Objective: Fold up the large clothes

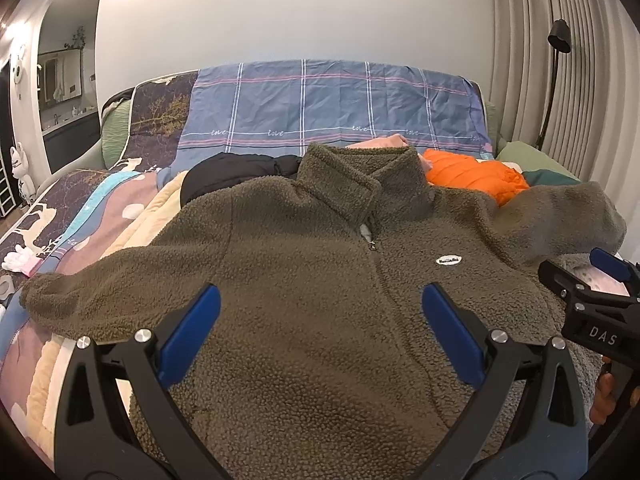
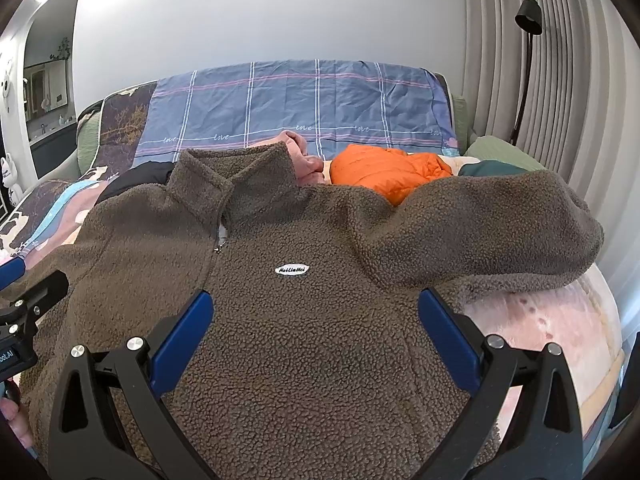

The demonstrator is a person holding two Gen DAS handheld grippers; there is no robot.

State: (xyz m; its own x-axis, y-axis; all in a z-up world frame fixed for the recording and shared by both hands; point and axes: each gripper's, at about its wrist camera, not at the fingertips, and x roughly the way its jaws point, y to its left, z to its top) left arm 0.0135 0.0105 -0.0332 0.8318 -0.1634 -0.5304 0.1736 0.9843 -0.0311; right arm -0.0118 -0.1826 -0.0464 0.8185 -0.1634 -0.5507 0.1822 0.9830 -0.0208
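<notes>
An olive-brown fleece jacket [image 1: 304,248] lies front up on the bed, zipped, collar far from me, with a white oval label on the chest; it also shows in the right wrist view [image 2: 304,320]. Its left sleeve [image 1: 80,300] stretches out flat. Its right sleeve [image 2: 500,224] bends back over the bed's right side. My left gripper [image 1: 320,304] is open and empty above the jacket's lower front. My right gripper [image 2: 316,308] is open and empty above the jacket's right chest and also appears at the right edge of the left wrist view [image 1: 584,280].
Beyond the collar lie a black garment [image 1: 236,172], a pink garment [image 2: 304,156] and an orange puffer jacket [image 2: 388,172]. A blue plaid sheet [image 1: 328,104] covers the headboard. A patterned quilt [image 1: 80,216] covers the bed on the left. A black floor lamp [image 2: 524,60] stands by the curtain.
</notes>
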